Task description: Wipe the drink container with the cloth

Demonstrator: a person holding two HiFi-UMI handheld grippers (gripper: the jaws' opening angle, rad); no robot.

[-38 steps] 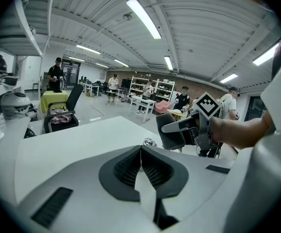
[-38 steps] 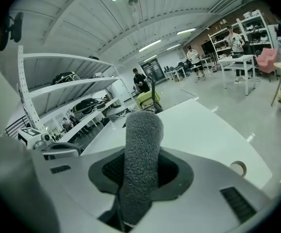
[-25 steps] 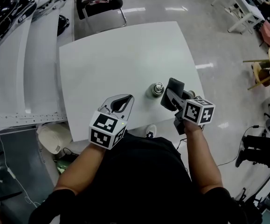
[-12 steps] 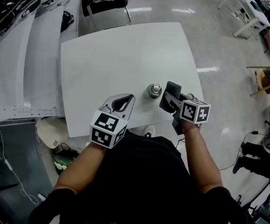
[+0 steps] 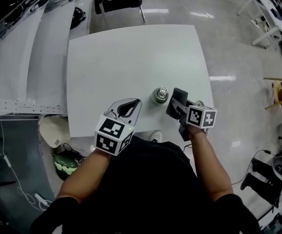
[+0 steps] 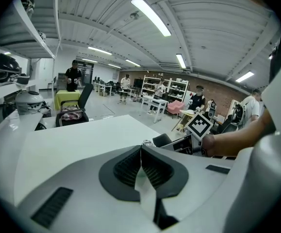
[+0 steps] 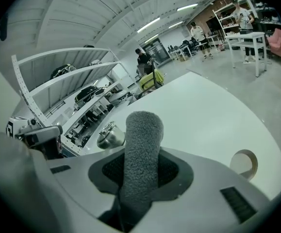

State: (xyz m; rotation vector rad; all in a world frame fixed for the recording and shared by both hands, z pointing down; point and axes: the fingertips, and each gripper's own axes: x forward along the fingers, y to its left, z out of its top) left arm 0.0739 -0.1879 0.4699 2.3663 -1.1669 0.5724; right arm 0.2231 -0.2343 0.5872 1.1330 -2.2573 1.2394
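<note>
Drink container stands upright on the white table. Right gripper pinches the grey cloth just right of the container, a bit nearer it than a second ago. Left gripper is left of the container, jaws pressed together, empty, unmoved.

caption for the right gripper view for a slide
Right hand-held gripper clamps a grey cloth, steel drink container beyond on white table

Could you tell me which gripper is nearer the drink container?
Right. The right gripper, holding the cloth, is just beside the container; the left gripper is farther left.
</note>
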